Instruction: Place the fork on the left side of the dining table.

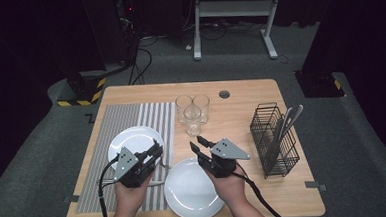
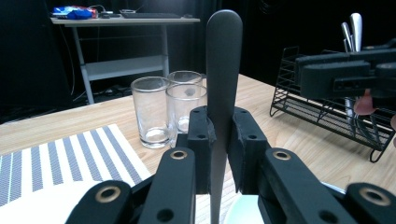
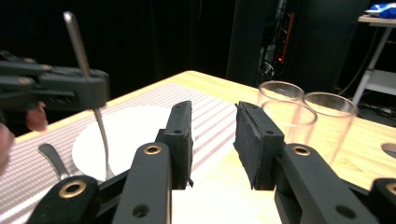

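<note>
One utensil handle (image 2: pixel 223 70) (upright) clamped in left hand-held gripper (image 2: pixel 220 135)

Left gripper (image 1: pixel 155 151): jaws clamped, held low, level | Right gripper (image 1: pixel 198 143): jaws parted, nothing between, beside it

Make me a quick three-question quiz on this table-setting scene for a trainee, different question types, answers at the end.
1. True or false: the left tongs are shut on a piece of cutlery.
2. How many drinking glasses stand on the table? A) two B) three C) four
3. Fill in: the spare cutlery stands in a black wire ___ at the table's right side.

Key
1. True. In the left gripper view the pads pinch its flat handle, which stands upright.
2. B, three, clustered together beyond the striped placemat.
3. Rack. Meanwhile the right tongs are open with nothing between them, above the near plate.
</note>
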### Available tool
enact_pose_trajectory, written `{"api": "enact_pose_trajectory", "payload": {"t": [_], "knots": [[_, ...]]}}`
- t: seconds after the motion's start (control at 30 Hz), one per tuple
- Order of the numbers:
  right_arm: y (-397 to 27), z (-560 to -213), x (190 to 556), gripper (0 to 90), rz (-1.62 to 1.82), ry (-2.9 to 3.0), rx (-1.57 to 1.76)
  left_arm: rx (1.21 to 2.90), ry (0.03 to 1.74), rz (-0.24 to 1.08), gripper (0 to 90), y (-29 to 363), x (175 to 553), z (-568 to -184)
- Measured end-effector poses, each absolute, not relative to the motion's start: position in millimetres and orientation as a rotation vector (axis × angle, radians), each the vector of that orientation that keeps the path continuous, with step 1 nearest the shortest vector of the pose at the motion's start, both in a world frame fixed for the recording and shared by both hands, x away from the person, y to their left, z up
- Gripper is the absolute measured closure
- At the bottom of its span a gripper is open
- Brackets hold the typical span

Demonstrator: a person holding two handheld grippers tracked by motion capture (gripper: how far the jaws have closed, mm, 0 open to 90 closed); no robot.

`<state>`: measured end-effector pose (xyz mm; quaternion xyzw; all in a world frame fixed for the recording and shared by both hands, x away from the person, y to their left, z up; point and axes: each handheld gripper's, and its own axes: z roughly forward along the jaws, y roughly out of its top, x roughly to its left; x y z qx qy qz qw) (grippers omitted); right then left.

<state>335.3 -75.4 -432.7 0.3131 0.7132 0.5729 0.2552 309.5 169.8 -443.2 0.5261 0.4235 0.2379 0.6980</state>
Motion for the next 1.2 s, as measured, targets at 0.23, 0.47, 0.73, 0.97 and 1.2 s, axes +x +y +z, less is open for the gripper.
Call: {"api": "enact_pose_trajectory", "payload": {"t": [0.23,0.47,0.73,0.97,1.2], "knots": [[-83.1,-443.5,336.9,66.4,1.522,1.942,0.877,1.162,0.958,0.531,79.5,175.4,311.4,-443.4],[-93.4,-454.4,338.5,66.4,1.489,1.946,0.913,1.152,0.970,0.532,79.5,182.0,313.0,-442.7],[-106.4,-469.1,339.4,66.8,1.428,1.955,0.949,1.145,0.971,0.536,79.5,183.3,313.2,-442.0],[-120.8,-484.5,339.5,66.4,1.357,1.973,0.957,1.146,0.986,0.538,79.5,182.4,316.3,-443.1],[-136.1,-497.6,342.0,66.1,1.304,1.986,1.009,1.156,0.990,0.531,79.5,181.7,321.9,-440.5]]}}
